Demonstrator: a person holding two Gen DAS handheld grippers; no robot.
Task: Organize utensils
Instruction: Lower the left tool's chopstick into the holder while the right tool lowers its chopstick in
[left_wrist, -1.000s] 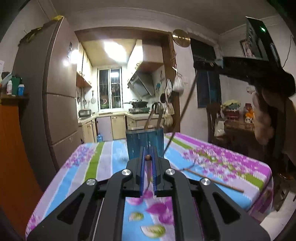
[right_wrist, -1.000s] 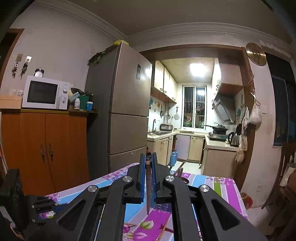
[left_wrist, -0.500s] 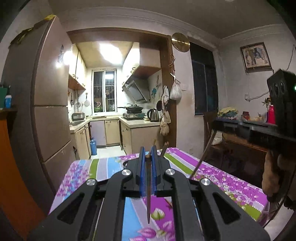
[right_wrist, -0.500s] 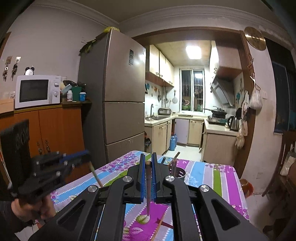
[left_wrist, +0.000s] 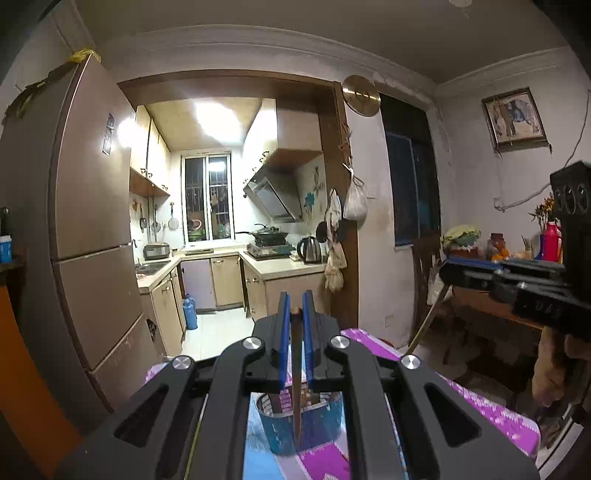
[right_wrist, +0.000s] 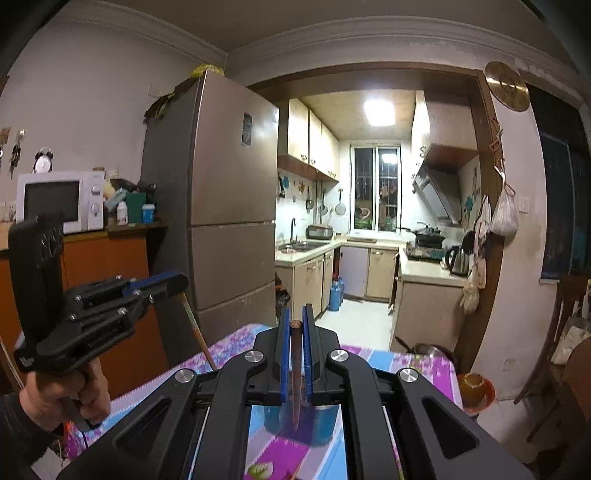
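A brown chopstick (left_wrist: 296, 373) hangs point-down, clamped between the blue fingers (left_wrist: 283, 332) of the left gripper (left_wrist: 294, 314), above the blue utensil holder (left_wrist: 299, 424) on the floral bench (left_wrist: 480, 406). The right gripper (right_wrist: 295, 323) has its fingers (right_wrist: 307, 343) clamped on a 2nd chopstick (right_wrist: 295, 373), also over the holder. Kitchen cabinets (left_wrist: 225, 280) lie beyond.

Left hand-held gripper (left_wrist: 294, 314) clamps chopstick (left_wrist: 296, 376) — above blue holder (left_wrist: 325, 424).
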